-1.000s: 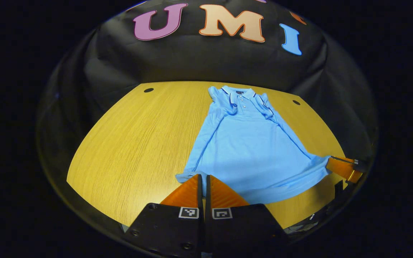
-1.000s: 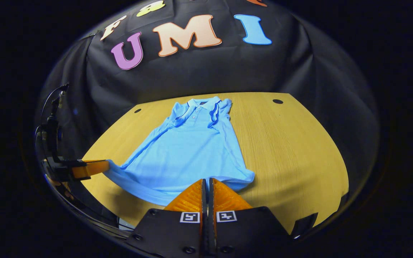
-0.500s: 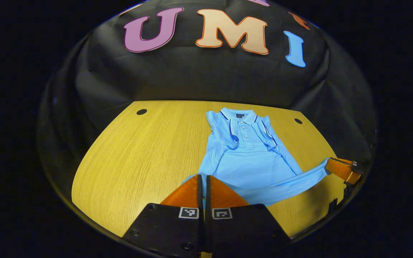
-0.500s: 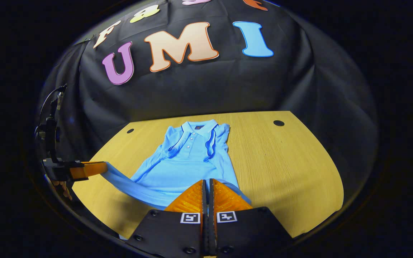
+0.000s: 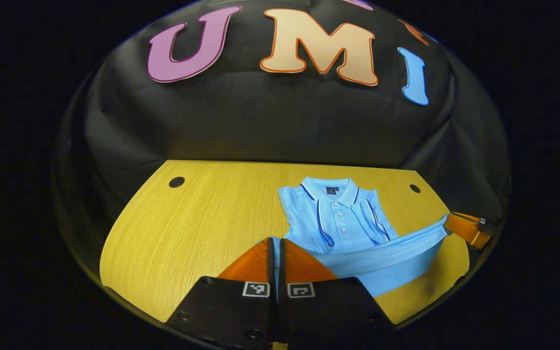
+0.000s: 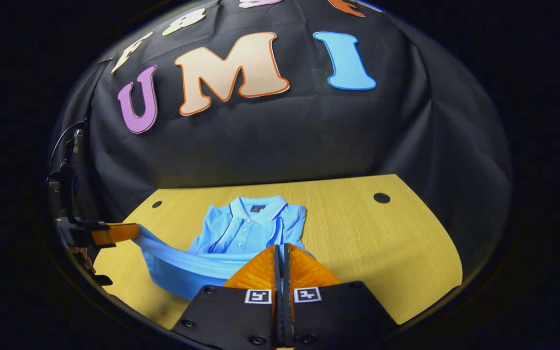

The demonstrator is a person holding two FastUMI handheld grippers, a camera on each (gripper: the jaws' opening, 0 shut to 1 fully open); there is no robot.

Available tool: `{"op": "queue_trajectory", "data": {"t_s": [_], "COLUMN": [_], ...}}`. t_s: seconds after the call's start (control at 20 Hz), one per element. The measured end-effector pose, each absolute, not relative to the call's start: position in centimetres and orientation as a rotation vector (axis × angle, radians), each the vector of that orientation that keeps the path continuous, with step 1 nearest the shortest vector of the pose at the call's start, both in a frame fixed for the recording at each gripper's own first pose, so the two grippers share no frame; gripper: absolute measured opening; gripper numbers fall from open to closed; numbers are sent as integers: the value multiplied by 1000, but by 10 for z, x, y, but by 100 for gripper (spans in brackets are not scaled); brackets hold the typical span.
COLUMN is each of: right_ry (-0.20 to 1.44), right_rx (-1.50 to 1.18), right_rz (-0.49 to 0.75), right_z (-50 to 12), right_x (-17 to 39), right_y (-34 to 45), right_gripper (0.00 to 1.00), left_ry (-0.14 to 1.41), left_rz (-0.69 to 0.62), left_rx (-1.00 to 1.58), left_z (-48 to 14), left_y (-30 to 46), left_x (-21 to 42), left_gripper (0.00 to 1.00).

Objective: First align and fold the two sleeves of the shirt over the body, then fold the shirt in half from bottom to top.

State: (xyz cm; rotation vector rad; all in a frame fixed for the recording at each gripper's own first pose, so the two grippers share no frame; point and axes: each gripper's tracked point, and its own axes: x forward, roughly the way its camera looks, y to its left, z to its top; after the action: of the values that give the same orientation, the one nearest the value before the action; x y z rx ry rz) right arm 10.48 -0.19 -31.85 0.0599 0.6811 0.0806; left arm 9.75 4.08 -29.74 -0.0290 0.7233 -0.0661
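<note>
Nearest the lens in the left gripper view, left gripper (image 5: 275,249) has its fingers pressed together on one bottom corner of the light blue polo shirt (image 5: 338,223). Right gripper view shows the same: right gripper (image 6: 281,256) pinching the other hem corner. Between them the hem (image 5: 387,255) hangs raised as a taut band above the yellow wooden table (image 5: 197,223).

Farther on, the shirt's upper body lies flat on the table, sleeves (image 5: 297,214) folded inward, buttoned collar (image 5: 329,189) toward the black cloth wall (image 5: 270,121).

Judgement: bottom-to-top fold is under way, hem not yet laid down. Risks: uneven advance of the two grippers would skew the fold; drag from the lifted cloth could pull the folded sleeves open; a slipped corner would drop the hem short of the collar.
</note>
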Motion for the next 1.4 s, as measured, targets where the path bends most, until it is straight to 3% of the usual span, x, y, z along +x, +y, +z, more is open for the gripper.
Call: {"op": "queue_trajectory", "data": {"t_s": [0.55, 0.95, 1.0, 1.05, 1.1, 1.2, 1.25, 1.35, 1.4], "right_ry": [646, 710, 708, 699, 676, 612, 577, 519, 492], "right_rx": [57, -14, -22, -27, -19, -10, -18, -32, -35], "right_rz": [-30, -125, -122, -114, -105, -91, -80, -56, -39], "right_z": [-381, -435, -435, -429, -417, -389, -369, -330, -312], "right_x": [220, 239, 240, 239, 237, 234, 229, 214, 203], "right_y": [2, -9, -10, -10, -5, -1, -1, 0, 2], "right_gripper": [2, 1, 13, 24, 43, 80, 99, 99, 99], "left_ry": [687, 714, 707, 691, 675, 635, 607, 530, 497], "left_rz": [-104, -125, -131, -109, -103, -80, -65, -48, -40], "left_rx": [-34, -56, -81, -81, -88, -87, -83, -84, -86], "left_z": [-342, -396, -391, -385, -378, -353, -337, -298, -276], "left_y": [38, 26, 22, 28, 28, 27, 28, 26, 26], "left_x": [228, 266, 264, 265, 262, 255, 247, 232, 221], "left_gripper": [0, 0, 1, 9, 18, 46, 72, 85, 86]}}
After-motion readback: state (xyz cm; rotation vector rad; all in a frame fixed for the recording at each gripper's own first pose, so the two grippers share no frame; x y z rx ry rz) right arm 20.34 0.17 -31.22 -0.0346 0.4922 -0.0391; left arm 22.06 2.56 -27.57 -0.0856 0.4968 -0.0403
